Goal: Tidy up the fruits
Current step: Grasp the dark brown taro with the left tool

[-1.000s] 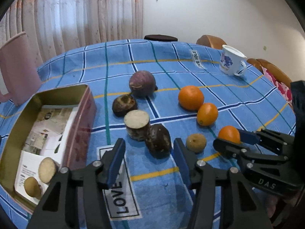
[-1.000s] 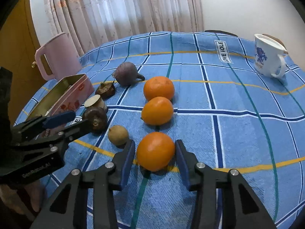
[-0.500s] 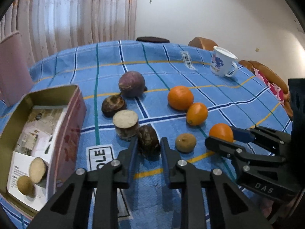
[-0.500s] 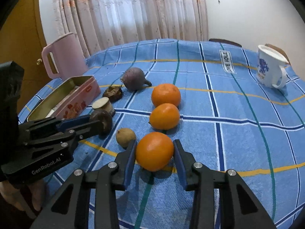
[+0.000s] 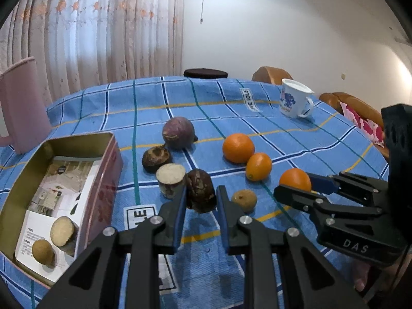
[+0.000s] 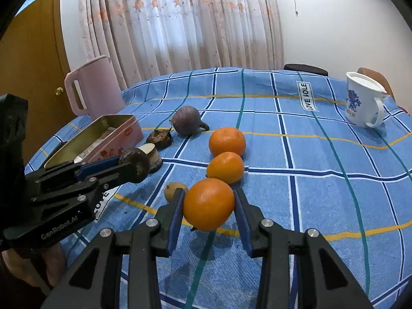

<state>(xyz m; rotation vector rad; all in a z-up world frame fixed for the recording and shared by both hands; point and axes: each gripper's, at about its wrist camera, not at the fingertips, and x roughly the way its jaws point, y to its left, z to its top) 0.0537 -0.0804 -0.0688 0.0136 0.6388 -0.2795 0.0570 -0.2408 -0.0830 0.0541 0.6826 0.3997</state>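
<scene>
My left gripper (image 5: pixel 200 196) is shut on a dark brown wrinkled fruit (image 5: pixel 201 189), held just above the blue checked cloth with its shadow beneath. The right wrist view shows that left gripper (image 6: pixel 135 165) from the side with the dark fruit (image 6: pixel 137 162) at its tips. My right gripper (image 6: pixel 208 207) is shut on the nearest orange (image 6: pixel 208 203). Seen from the left wrist, the right gripper (image 5: pixel 292 191) grips that orange (image 5: pixel 294 179). An open tin box (image 5: pixel 111 154) at the left holds two cut pieces (image 5: pixel 63 231).
On the cloth lie a purple round fruit (image 5: pixel 178 132), a dark half fruit (image 5: pixel 156 158), a white-faced cut piece (image 5: pixel 170 180), two more oranges (image 5: pixel 238 148), and a small brown fruit (image 5: pixel 244 200). A mug (image 5: pixel 293 101) stands far right, a pink jug (image 5: pixel 20 118) far left.
The left jaws closed from wide open onto the dark brown fruit. The right gripper kept its hold on the orange, and both views tipped up a little.
</scene>
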